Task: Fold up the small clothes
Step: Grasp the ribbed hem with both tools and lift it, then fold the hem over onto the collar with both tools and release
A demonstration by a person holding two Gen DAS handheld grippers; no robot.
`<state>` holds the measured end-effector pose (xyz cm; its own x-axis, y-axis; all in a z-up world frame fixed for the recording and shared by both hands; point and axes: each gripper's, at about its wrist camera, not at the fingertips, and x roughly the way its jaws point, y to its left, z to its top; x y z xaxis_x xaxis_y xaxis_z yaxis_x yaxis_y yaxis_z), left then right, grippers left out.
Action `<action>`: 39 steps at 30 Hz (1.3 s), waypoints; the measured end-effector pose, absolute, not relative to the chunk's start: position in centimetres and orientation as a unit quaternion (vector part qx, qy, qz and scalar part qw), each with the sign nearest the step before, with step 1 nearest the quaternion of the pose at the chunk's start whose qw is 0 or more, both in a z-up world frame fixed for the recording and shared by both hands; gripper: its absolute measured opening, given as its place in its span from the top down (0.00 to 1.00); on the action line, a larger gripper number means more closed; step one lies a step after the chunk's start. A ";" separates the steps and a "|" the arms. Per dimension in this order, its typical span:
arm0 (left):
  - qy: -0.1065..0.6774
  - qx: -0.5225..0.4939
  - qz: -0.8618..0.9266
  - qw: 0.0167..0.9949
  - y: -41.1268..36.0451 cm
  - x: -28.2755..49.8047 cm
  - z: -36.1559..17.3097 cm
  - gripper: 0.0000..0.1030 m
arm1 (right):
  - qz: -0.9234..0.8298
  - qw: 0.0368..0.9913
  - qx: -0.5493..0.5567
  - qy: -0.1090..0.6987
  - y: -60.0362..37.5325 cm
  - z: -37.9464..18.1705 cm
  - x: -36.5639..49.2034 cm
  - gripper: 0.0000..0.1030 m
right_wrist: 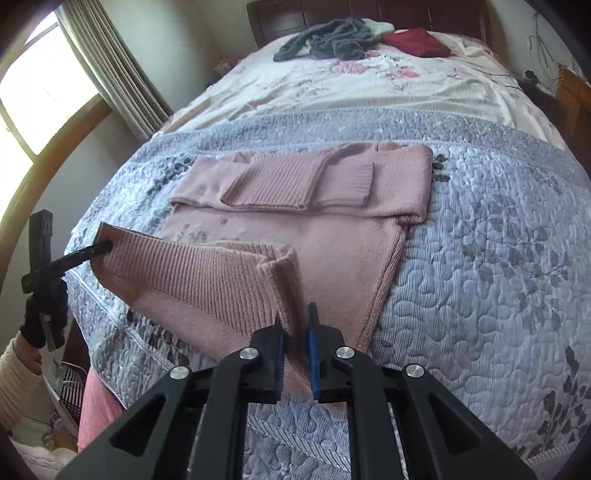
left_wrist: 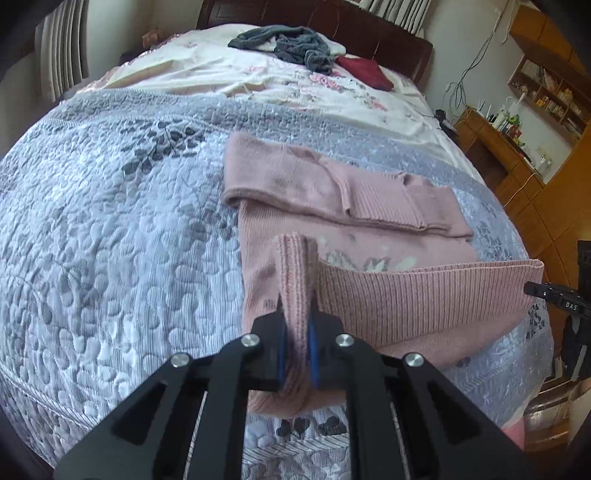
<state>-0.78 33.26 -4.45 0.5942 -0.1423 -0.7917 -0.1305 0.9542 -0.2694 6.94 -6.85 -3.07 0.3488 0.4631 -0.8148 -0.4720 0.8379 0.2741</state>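
Note:
A pink knit sweater (left_wrist: 314, 188) lies on the grey-blue quilt (left_wrist: 110, 221), both sleeves folded across its upper part. Its ribbed bottom hem (left_wrist: 424, 295) is lifted off the bed and stretched between my two grippers. My left gripper (left_wrist: 296, 314) is shut on one hem corner. At the right edge of that view, the right gripper's fingertip (left_wrist: 535, 288) holds the far corner. In the right wrist view my right gripper (right_wrist: 295, 321) is shut on a hem corner of the sweater (right_wrist: 332, 236). The left gripper (right_wrist: 99, 247), held by a gloved hand (right_wrist: 37, 325), pinches the other corner.
A grey garment (left_wrist: 291, 44) and a dark red garment (left_wrist: 365, 72) lie near the wooden headboard (left_wrist: 388, 33) on a white floral sheet (right_wrist: 369, 96). Wooden desk and shelves (left_wrist: 535, 122) stand right of the bed. A window with curtain (right_wrist: 44, 85) is to the left.

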 end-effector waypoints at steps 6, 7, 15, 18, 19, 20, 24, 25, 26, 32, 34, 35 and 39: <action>0.398 -0.151 -0.008 0.905 33.3 3.4 0.3 0.92 | 0.280 0.845 0.001 0.455 -6.6 1.3 9.8 0.90; 0.392 -0.151 -0.006 0.907 33.4 4.4 0.8 0.92 | 0.276 0.848 0.004 0.452 -6.6 1.7 10.6 0.90; 0.371 -0.169 0.008 0.913 35.0 13.1 1.9 0.92 | 0.236 0.861 0.032 0.449 -6.3 2.2 19.6 0.90; 0.374 -0.172 0.021 0.911 35.7 16.3 1.2 0.92 | 0.223 0.858 0.053 0.459 -6.2 1.3 23.5 0.90; 0.376 -0.173 0.027 0.910 36.0 17.5 0.9 0.92 | 0.219 0.858 0.058 0.462 -6.2 1.0 24.8 0.90; 0.379 -0.174 0.032 0.909 36.3 18.6 0.5 0.92 | 0.215 0.858 0.061 0.463 -6.0 0.6 25.8 0.90; 0.399 -0.167 0.046 0.900 37.1 22.6 -1.9 0.92 | 0.205 0.852 0.068 0.477 -5.7 -1.3 29.8 0.90; 0.407 -0.163 0.050 0.898 37.1 23.5 -2.7 0.92 | 0.201 0.850 0.065 0.483 -5.5 -2.0 30.6 0.90; 0.416 -0.158 0.053 0.894 37.1 24.4 -3.6 0.92 | 0.194 0.849 0.059 0.488 -5.4 -2.8 31.4 0.90; 0.464 -0.138 0.064 0.873 36.4 27.7 -9.0 0.92 | 0.164 0.833 0.069 0.523 -6.3 -7.6 34.4 0.93; 0.475 -0.132 0.070 0.867 36.4 28.3 -10.5 0.92 | 0.160 0.826 0.071 0.536 -6.5 -9.2 34.7 0.93; 0.479 -0.131 0.072 0.865 36.5 28.5 -11.1 0.91 | 0.158 0.823 0.071 0.541 -6.6 -9.9 34.6 0.93; 0.496 -0.132 0.087 0.854 37.4 28.7 -12.9 0.88 | 0.164 0.805 0.081 0.564 -6.8 -12.6 33.5 0.87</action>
<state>28.70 37.41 -12.94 0.4924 0.0177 -0.8702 -0.2793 0.9501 -0.1387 33.54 -6.79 -12.63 0.3093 0.3561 -0.8818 -0.1731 0.9328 0.3160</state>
